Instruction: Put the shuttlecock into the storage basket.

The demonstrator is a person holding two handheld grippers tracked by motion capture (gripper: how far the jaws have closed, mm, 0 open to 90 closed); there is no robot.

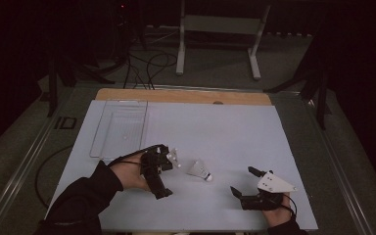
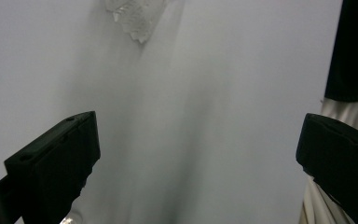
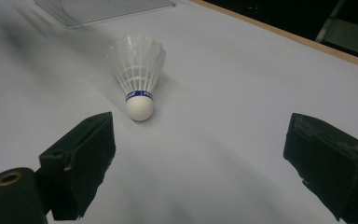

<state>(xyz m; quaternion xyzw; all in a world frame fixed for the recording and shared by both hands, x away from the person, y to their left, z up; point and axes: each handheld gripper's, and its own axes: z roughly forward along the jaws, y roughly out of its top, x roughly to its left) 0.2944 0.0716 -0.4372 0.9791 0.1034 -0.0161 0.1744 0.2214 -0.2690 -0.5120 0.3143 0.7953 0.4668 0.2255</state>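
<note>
- The white table (image 1: 235, 132) takes up the middle of the high view.
- A clear plastic tray (image 1: 120, 128) lies at its 10 o'clock corner.
- The left gripper (image 1: 162, 172), at 7 o'clock, has its jaws spread wide with nothing between them.
- The right gripper (image 1: 244, 182), at 5 o'clock, is likewise agape and empty-handed.
- The shuttlecock (image 1: 199, 171) lies on its side between the two grippers, touching neither, cork pointing to 4 o'clock.

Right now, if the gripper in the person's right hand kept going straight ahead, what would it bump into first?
Probably the shuttlecock. It lies on the white table just ahead of the open right gripper, cork end towards it, slightly left of centre, so it might brush the left jaw.
</note>
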